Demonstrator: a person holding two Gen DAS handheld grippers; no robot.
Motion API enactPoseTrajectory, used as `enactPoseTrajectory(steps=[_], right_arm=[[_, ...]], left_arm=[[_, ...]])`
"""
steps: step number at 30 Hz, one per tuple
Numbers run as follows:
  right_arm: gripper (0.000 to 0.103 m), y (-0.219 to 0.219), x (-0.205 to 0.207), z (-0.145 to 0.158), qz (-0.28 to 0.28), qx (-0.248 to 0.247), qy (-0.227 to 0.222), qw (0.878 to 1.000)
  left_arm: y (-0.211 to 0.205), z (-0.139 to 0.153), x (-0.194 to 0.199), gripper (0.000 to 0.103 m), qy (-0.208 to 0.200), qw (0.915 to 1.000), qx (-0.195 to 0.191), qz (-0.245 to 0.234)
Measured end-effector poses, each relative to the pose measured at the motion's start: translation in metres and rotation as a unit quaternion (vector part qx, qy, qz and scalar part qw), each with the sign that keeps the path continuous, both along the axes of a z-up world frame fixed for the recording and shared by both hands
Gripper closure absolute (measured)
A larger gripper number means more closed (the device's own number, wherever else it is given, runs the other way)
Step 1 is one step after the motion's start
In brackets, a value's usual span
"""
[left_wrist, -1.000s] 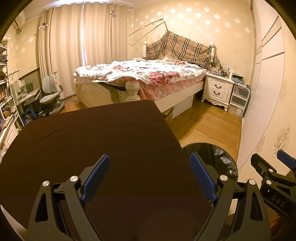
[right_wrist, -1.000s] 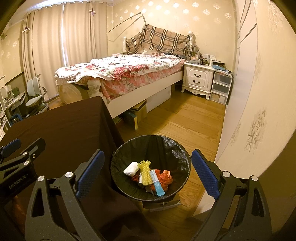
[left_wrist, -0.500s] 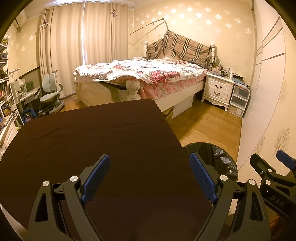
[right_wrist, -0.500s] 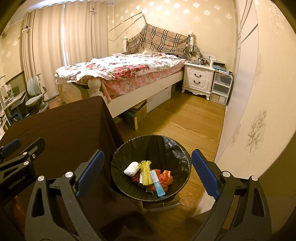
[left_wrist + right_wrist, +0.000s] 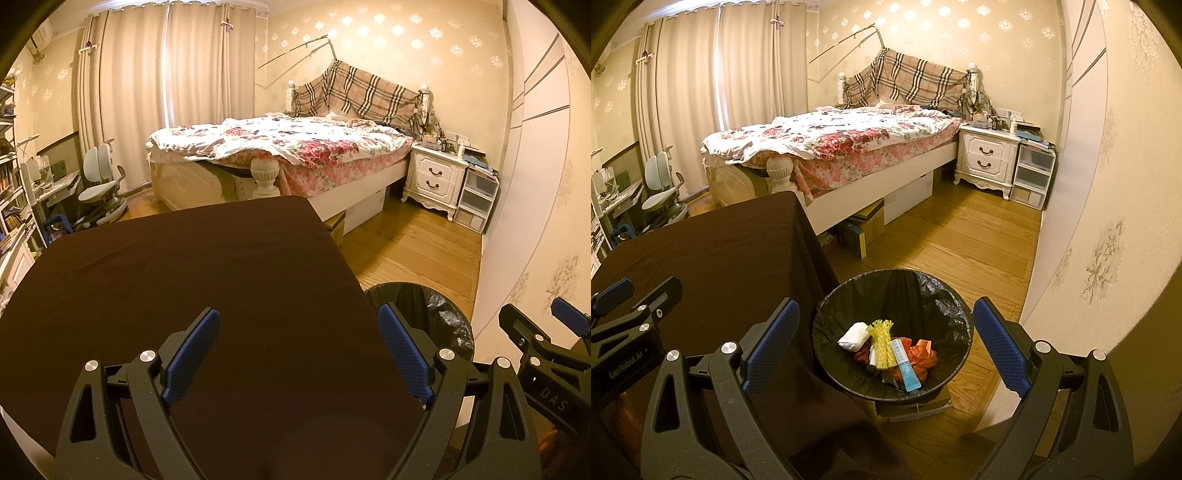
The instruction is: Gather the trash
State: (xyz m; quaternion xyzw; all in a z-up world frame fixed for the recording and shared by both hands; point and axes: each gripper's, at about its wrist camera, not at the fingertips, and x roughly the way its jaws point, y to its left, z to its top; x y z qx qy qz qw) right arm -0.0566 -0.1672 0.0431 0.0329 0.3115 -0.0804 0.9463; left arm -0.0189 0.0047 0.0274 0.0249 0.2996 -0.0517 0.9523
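Observation:
A round bin [image 5: 955, 310] lined with a black bag stands on the floor beside the table, and its rim [image 5: 452, 314] shows at the right of the left wrist view. Inside lie a white wad [image 5: 854, 336], a yellow foam net [image 5: 881, 341], a blue and white packet [image 5: 905, 365] and red-orange wrappers [image 5: 921, 360]. My right gripper [image 5: 886, 347] hangs open above the bin with nothing between its blue pads. My left gripper [image 5: 299, 350] stands open over the dark brown tablecloth [image 5: 184, 277], which bears nothing in view.
The tablecloth's corner [image 5: 812, 266] drapes down next to the bin. A bed [image 5: 831, 147] with a floral cover, boxes [image 5: 864, 229] under it, a white nightstand [image 5: 986, 158] and a plastic drawer unit [image 5: 1032, 173] stand beyond. An office chair [image 5: 99, 184] and shelves [image 5: 14, 206] are at left. A wall [image 5: 1089, 221] runs close on the right.

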Motion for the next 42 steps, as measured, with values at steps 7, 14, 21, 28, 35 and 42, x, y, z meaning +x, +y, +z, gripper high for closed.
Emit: enactPoseTrajectory(steps=[7, 14, 21, 28, 35, 42], right_arm=[[0.010, 0.001, -0.001, 0.001, 0.001, -0.001, 0.000, 1.000], [0.010, 0.001, 0.000, 0.001, 0.001, -0.002, 0.000, 1.000], [0.010, 0.001, 0.001, 0.000, 0.001, -0.002, 0.001, 1.000], [0.010, 0.003, 0.000, 0.001, 0.001, -0.003, 0.000, 1.000], [0.010, 0.003, 0.001, 0.000, 0.001, -0.003, 0.002, 1.000], [0.010, 0.004, -0.001, 0.001, 0.001, -0.003, 0.002, 1.000]], left_arm=[[0.000, 0.000, 0.000, 0.016, 0.000, 1.0000, -0.001, 0.000], [0.002, 0.001, -0.002, 0.016, 0.001, 1.0000, -0.001, 0.001], [0.002, 0.001, 0.000, 0.016, 0.001, 1.0000, -0.001, 0.001], [0.003, 0.001, -0.002, 0.016, 0.002, 1.0000, -0.003, 0.001], [0.004, 0.001, -0.002, 0.016, 0.002, 1.0000, -0.002, 0.001], [-0.002, -0.002, -0.016, 0.016, -0.005, 1.0000, 0.002, 0.006]])
